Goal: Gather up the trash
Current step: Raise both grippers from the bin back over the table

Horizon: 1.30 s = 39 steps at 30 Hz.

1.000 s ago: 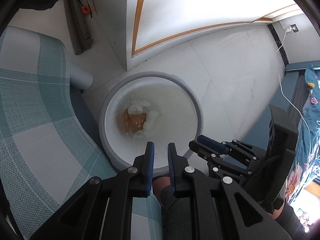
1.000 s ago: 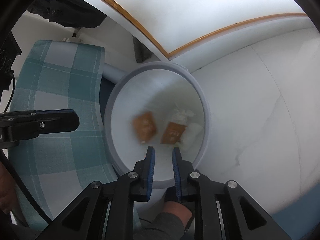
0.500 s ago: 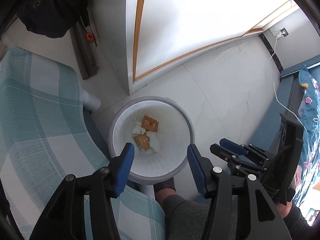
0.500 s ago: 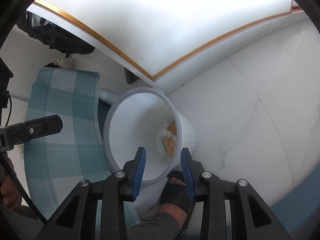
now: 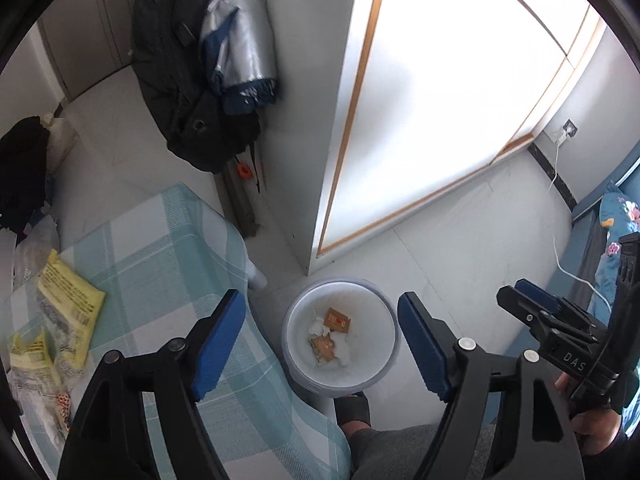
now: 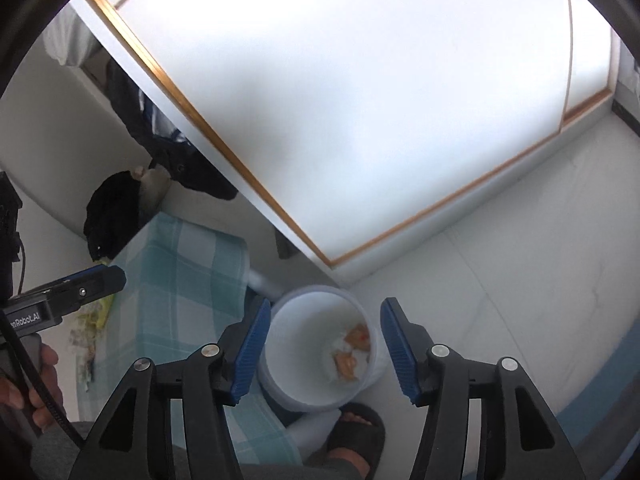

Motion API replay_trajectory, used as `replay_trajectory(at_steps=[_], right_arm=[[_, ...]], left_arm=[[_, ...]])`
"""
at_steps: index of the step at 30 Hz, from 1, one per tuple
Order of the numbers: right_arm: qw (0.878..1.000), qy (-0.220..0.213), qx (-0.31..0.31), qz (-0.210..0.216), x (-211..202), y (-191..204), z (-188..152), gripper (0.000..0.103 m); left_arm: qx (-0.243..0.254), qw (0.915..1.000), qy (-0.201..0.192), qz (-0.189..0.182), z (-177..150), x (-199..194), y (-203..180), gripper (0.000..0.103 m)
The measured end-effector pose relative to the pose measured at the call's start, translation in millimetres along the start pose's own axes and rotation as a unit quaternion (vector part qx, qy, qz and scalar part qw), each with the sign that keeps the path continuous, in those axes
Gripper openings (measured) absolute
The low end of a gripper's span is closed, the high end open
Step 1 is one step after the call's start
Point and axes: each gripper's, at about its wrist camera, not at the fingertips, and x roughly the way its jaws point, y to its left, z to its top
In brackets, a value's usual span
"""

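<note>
Two yellow wrappers (image 5: pixel 68 304) lie on the checked cloth of the surface (image 5: pixel 168 240) in the left wrist view, near its far left edge, with crumpled clear film just beside them. They look like thin printed plastic: very light, limp, creased, probably slick. A pinch at a raised fold or a free corner should serve best — a flat-lying face gives the pads little to bite. The left tool (image 5: pixel 320 340) has just been opening; its blue-padded jaws stand wide apart with nothing between them. Below, on the pale tiled floor, stands the round white bin (image 5: pixel 340 384), smooth-walled and rigid, holding two orange packets (image 5: pixel 338 319) and white tissue. The right tool (image 5: pixel 532 304) shows at the right edge.

In the right wrist view the right tool (image 6: pixel 320 344) has likewise just been opening — jaws apart, empty, framing the bin (image 6: pixel 304 392). The orange packets (image 6: pixel 352 350) lie blurred at its bottom. A yellow scrap (image 6: pixel 100 312) shows on the surface (image 6: pixel 188 264) behind the left tool (image 6: pixel 86 284), which a hand (image 6: pixel 24 380) grips. Detail of the scrap cannot be told. A dark slipper (image 6: pixel 356 436) rests just beside the bin's base.
</note>
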Motion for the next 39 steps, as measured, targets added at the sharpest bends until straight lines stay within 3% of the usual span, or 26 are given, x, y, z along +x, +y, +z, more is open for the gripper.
replay_trajectory(at_steps=[10,14,19,24,30,39], right_arm=[[0.991,-0.115,-0.063,0.003,-85,74,21,0.068],[0.985,-0.144,-0.089,0.021,-107,111,22,0.073],[0.976,-0.170,-0.132,0.046,-119,170,16,0.078],[0.966,-0.185,-0.170,0.062,-113,227,0,0.087],[0.957,-0.178,-0.213,0.087,-95,279,-22,0.090],[0.951,-0.135,-0.251,0.115,-45,333,-55,0.090]], left_arm=[[-0.035,0.9934,-0.101,0.041,-15,-76,48,0.077],[-0.059,0.9870,-0.137,0.060,-25,-108,73,0.086],[-0.103,0.9754,-0.177,0.082,-43,-142,113,0.088],[-0.143,0.9653,-0.206,0.071,-68,-167,151,0.094],[-0.163,0.9517,-0.228,0.125,-97,-180,189,0.097],[-0.218,0.9371,-0.220,0.162,-135,-169,257,0.097]])
